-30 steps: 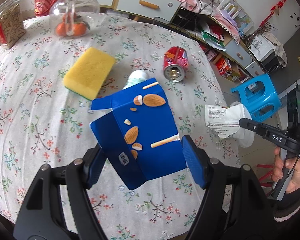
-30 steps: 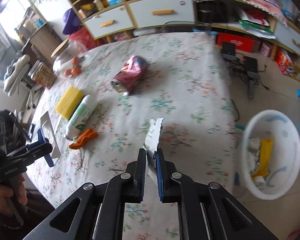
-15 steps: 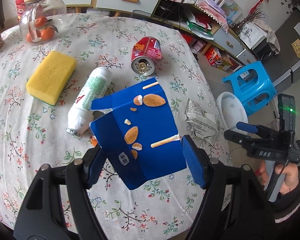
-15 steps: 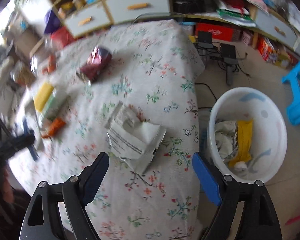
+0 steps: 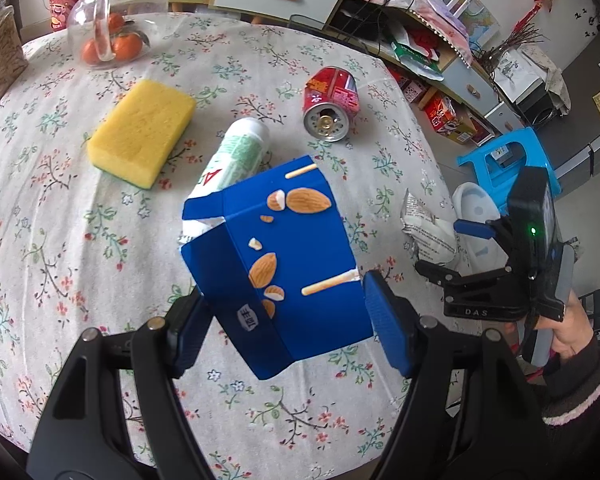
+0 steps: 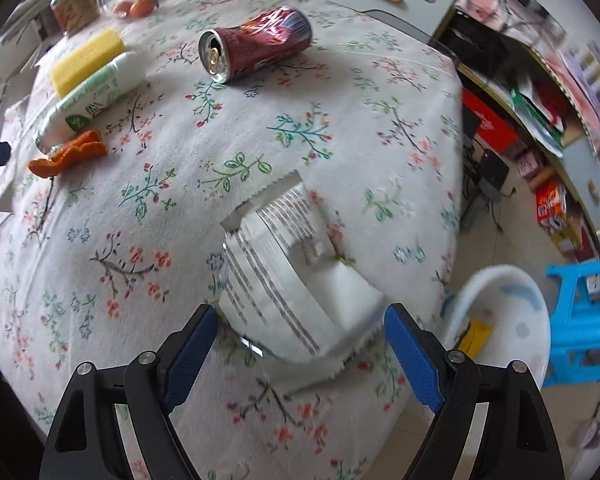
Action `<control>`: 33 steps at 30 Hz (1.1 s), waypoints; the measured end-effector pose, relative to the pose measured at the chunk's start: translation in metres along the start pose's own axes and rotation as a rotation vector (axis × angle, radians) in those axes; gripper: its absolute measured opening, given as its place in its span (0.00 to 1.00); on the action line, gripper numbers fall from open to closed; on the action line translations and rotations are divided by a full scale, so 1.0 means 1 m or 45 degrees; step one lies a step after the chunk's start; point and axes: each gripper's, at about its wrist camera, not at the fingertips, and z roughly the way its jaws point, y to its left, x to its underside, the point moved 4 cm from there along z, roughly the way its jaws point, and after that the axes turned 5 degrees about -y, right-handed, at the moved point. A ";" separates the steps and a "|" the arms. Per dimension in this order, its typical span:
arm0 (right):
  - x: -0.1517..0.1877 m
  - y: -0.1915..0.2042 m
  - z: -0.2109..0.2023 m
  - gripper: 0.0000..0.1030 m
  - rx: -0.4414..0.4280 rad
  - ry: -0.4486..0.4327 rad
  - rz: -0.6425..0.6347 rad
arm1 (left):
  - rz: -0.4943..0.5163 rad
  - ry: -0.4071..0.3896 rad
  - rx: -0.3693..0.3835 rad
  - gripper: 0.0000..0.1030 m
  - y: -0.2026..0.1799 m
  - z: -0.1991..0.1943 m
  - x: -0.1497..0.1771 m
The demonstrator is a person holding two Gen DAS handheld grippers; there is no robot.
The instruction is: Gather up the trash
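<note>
My left gripper (image 5: 288, 320) is shut on a blue almond-snack box (image 5: 276, 264) and holds it above the floral table. My right gripper (image 6: 300, 340) is open, its jaws either side of a crumpled white wrapper (image 6: 288, 280) lying near the table's edge; the wrapper also shows in the left wrist view (image 5: 424, 228), with the right gripper (image 5: 472, 248) beside it. A crushed red can (image 6: 256, 44) lies further back. A white bin (image 6: 504, 320) with trash stands on the floor past the edge.
A yellow sponge (image 5: 140, 132), a white-green tube (image 5: 236, 160), orange peel (image 6: 68, 152) and a glass jar of oranges (image 5: 112, 20) are on the table. A blue stool (image 6: 584, 320) stands by the bin. Cabinets and clutter line the far wall.
My right gripper let go of the wrapper, opened wide and now sits low over it on the table. My left gripper keeps holding the blue box and has shifted slightly.
</note>
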 end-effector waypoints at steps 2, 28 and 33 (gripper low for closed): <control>-0.005 0.000 0.004 0.85 -0.012 -0.014 -0.001 | -0.001 0.002 -0.001 0.71 0.003 -0.001 0.001; -0.007 -0.058 -0.025 0.56 -0.148 -0.116 0.397 | 0.035 0.004 0.026 0.71 -0.024 0.005 -0.001; 0.015 -0.091 -0.045 0.56 -0.095 -0.144 0.538 | 0.069 0.010 0.053 0.71 -0.047 0.014 -0.004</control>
